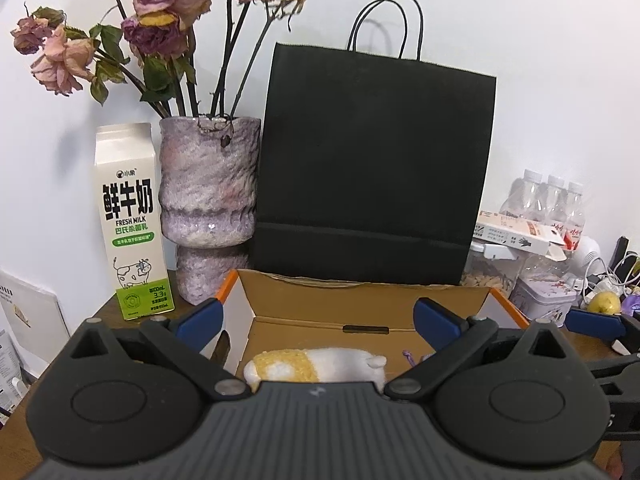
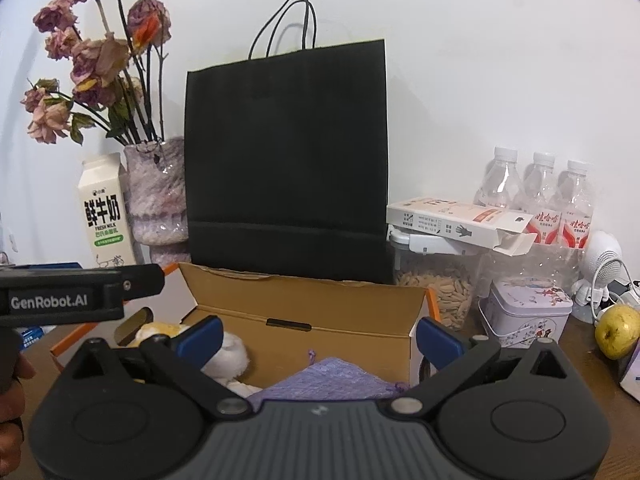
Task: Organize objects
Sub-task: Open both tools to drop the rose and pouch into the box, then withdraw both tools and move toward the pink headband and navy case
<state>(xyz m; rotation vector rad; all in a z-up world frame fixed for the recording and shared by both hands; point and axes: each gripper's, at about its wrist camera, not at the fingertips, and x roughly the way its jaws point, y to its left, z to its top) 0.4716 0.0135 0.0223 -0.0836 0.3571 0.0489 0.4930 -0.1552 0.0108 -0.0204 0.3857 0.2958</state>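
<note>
An open cardboard box [image 1: 360, 300] [image 2: 320, 300] with orange edges sits on the wooden table in front of both grippers. Inside it lies a white and yellow plush toy [image 1: 316, 364] [image 2: 228, 354], and beside that a purple knitted pouch [image 2: 332, 378]. My left gripper [image 1: 318, 320] hangs over the box, open, its blue pads wide apart with nothing between them. My right gripper [image 2: 320, 336] is open too, above the pouch and not touching it. The left gripper's body [image 2: 60, 296] shows at the left edge of the right wrist view.
A black paper bag [image 1: 372, 168] [image 2: 286, 156] stands behind the box. Left of it are a purple vase [image 1: 208, 204] of dried roses and a milk carton [image 1: 130, 216]. To the right: water bottles [image 2: 536, 196], a white carton [image 2: 460, 222], a jar of nuts [image 2: 436, 292], a tin [image 2: 528, 312], a pear [image 2: 618, 330].
</note>
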